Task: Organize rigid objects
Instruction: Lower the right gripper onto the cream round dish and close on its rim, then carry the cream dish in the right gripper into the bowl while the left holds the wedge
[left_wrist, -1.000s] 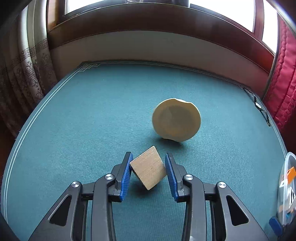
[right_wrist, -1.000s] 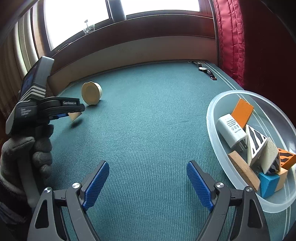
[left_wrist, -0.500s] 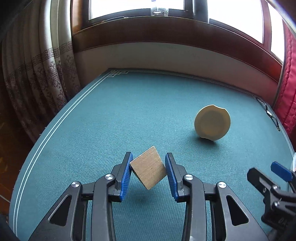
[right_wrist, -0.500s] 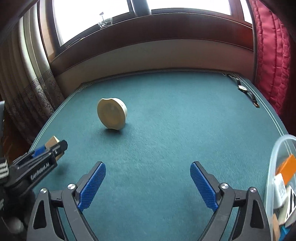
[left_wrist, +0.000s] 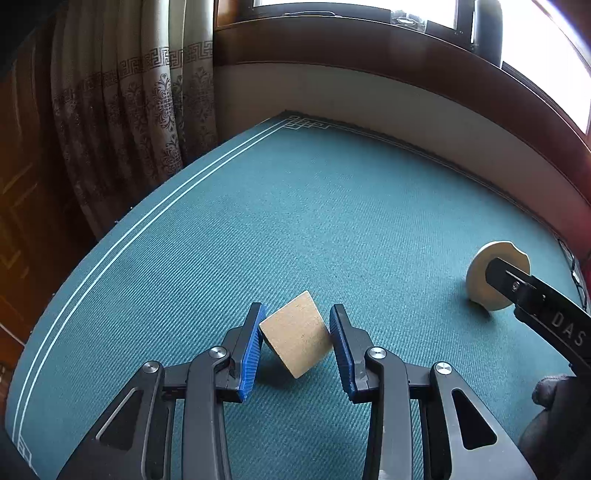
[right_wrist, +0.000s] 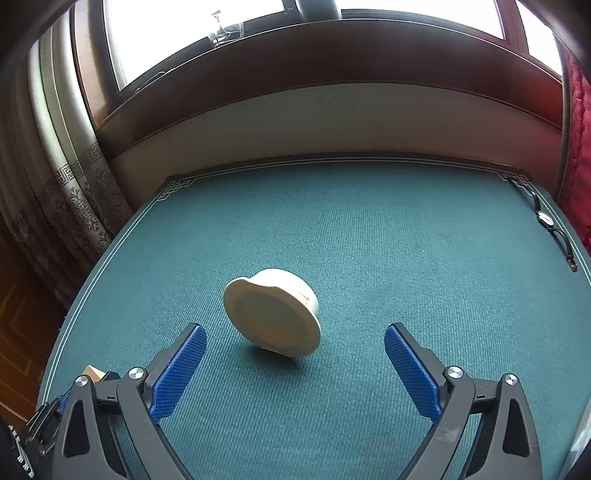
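Note:
My left gripper (left_wrist: 295, 338) is shut on a small wooden block (left_wrist: 297, 338), held tilted on a corner just above the green tablecloth (left_wrist: 332, 206). A cream round disc-shaped object (right_wrist: 273, 317) stands on its edge on the cloth. It also shows in the left wrist view (left_wrist: 480, 273), partly behind the right gripper's black arm (left_wrist: 546, 314). My right gripper (right_wrist: 295, 354) is open and empty, its blue pads wide apart just in front of the disc. A corner of the wooden block (right_wrist: 92, 373) peeks in at the lower left of the right wrist view.
A wristwatch (right_wrist: 546, 221) lies at the table's far right edge. Patterned curtains (left_wrist: 122, 122) hang left of the table, a red curtain (right_wrist: 580, 147) hangs at right. A wall and window sill run behind the table.
The right gripper swung left, away from the clear bowl, and moved close to the cream disc. The left gripper, still holding the block, turned left, so the disc sits far right.

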